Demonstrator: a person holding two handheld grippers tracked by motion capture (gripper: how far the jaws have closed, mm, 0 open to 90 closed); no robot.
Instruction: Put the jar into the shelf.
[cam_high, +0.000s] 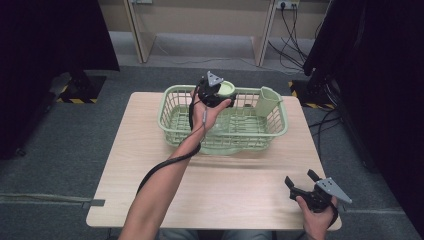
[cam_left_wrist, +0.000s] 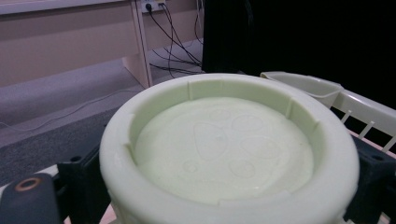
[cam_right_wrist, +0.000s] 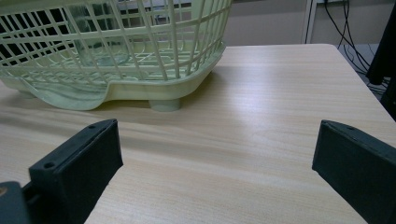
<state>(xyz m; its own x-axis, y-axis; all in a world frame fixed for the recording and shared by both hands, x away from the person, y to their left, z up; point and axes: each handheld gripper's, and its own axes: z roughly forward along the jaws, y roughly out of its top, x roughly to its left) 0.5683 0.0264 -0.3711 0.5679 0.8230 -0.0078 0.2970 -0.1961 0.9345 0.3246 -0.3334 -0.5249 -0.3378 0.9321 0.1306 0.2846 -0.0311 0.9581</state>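
A pale green bowl (cam_high: 226, 89) is held upside down over the back rim of the green basket (cam_high: 170, 107), with my left gripper (cam_high: 214, 92) shut on it. In the left gripper view the bowl's base (cam_left_wrist: 224, 140), with a paw print moulded in it, faces the camera, and a black jaw sits on each side of it. My right gripper (cam_high: 301, 181) rests low near the table's front right corner, open with nothing between its fingers (cam_right_wrist: 77, 163). The basket's corner (cam_right_wrist: 163, 86) lies ahead of it.
A green cutlery cup (cam_high: 267, 101) hangs on the basket's right end. The wooden table (cam_high: 225, 190) has bare surface in front of the basket. Black curtains stand at both sides, and cables (cam_high: 295, 45) run along the floor behind.
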